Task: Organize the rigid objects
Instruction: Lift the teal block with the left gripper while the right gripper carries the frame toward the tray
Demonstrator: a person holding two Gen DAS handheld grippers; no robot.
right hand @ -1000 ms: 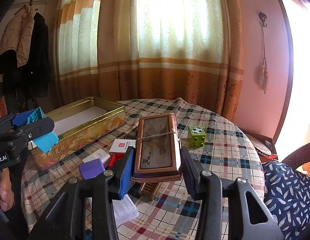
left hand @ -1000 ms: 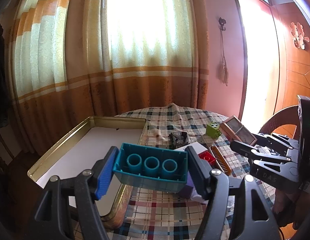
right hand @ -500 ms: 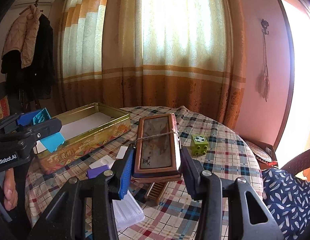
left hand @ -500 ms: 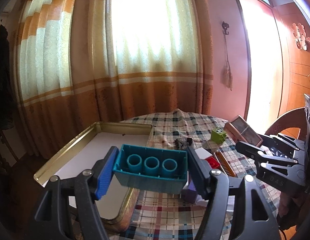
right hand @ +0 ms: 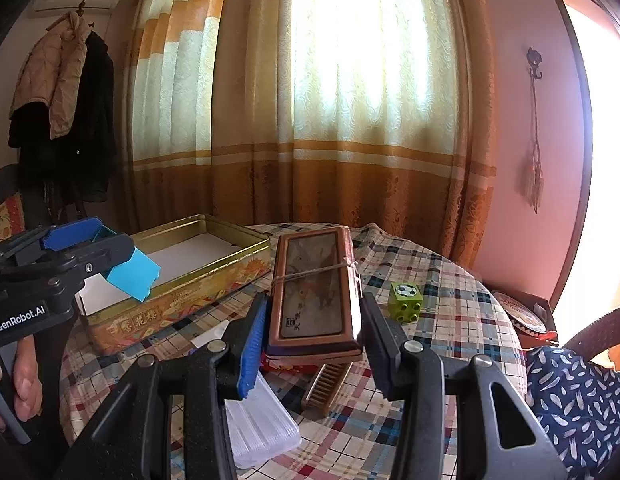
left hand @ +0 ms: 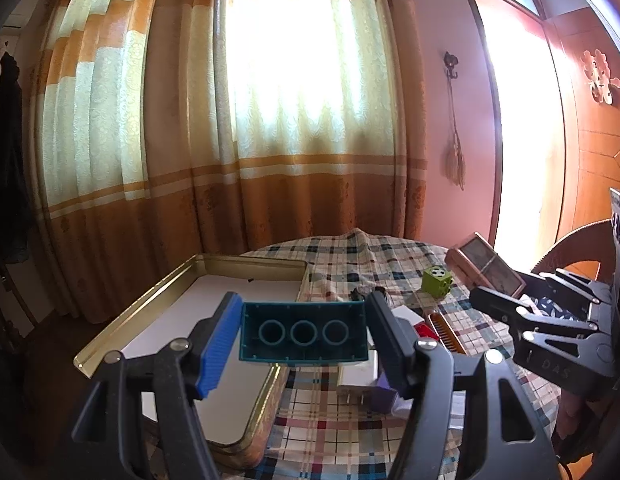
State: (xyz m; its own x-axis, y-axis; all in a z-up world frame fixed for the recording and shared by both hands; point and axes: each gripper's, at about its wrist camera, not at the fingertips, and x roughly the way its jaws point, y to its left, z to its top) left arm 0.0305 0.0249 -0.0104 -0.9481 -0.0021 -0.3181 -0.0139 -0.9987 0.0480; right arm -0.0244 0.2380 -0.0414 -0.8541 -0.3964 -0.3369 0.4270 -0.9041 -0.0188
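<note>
A teal toy brick [left hand: 304, 336], hollow underside toward the camera, sits between the pads of my left gripper [left hand: 304, 300], whose jaws are closing on its ends. It hangs over the near right corner of the open gold tin [left hand: 150, 304]. From the right wrist view the left gripper [right hand: 70, 248] and brick [right hand: 134, 270] hover over the tin [right hand: 214, 280]. My right gripper [right hand: 314, 304] is shut on a brown framed box [right hand: 313, 280] tied with string, held above the table. The left wrist view shows that gripper [left hand: 505, 300] and box [left hand: 485, 264] at the right.
On the plaid tablecloth lie a green cube [right hand: 405, 300], a wooden comb [right hand: 327, 384], a clear plastic case [right hand: 258, 424], a purple block [left hand: 383, 394] and a white plug [left hand: 357, 384]. A person's hand [right hand: 26, 376] is at the left. A chair cushion [right hand: 581, 400] is at the right.
The teal brick has squared up between the left jaws, which drew slightly closer. The table sits a little lower in both views. The right grip on the box is unchanged.
</note>
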